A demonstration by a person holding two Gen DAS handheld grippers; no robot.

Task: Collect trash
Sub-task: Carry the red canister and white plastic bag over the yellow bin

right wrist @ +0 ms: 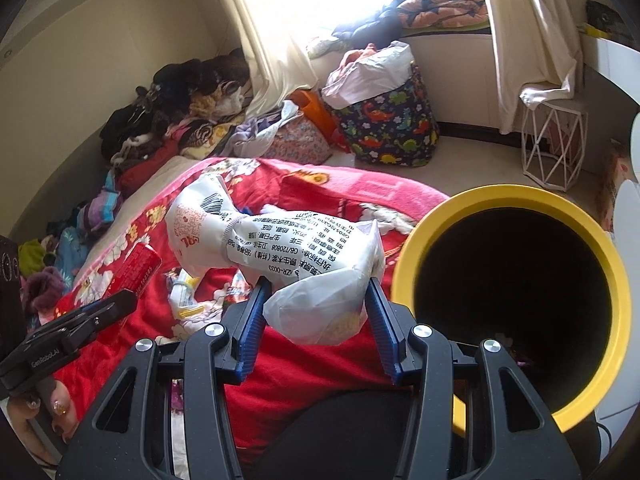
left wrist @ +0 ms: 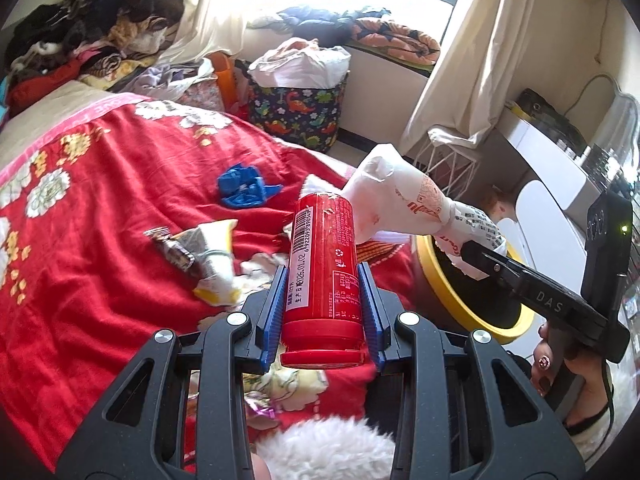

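My left gripper [left wrist: 323,276] is shut on a red cylindrical can [left wrist: 320,264] with a barcode, held above the red floral blanket [left wrist: 100,208]. My right gripper [right wrist: 318,286] is shut on a crumpled white printed plastic bag [right wrist: 280,252]. That bag [left wrist: 404,204] also shows at the right of the left wrist view, above a yellow-rimmed dark bin [left wrist: 452,300]. The bin [right wrist: 508,193] stands just right of the bag, its mouth open. On the blanket lie a blue wrapper [left wrist: 244,188] and a yellow-white snack wrapper [left wrist: 212,264].
A dinosaur-print basket [right wrist: 388,128] holding a white bag stands on the floor beyond the bed. A white wire stool [right wrist: 554,144] is by the curtain. Clothes [left wrist: 80,40] are piled at the bed's far end. A white desk [left wrist: 560,184] stands behind the bin.
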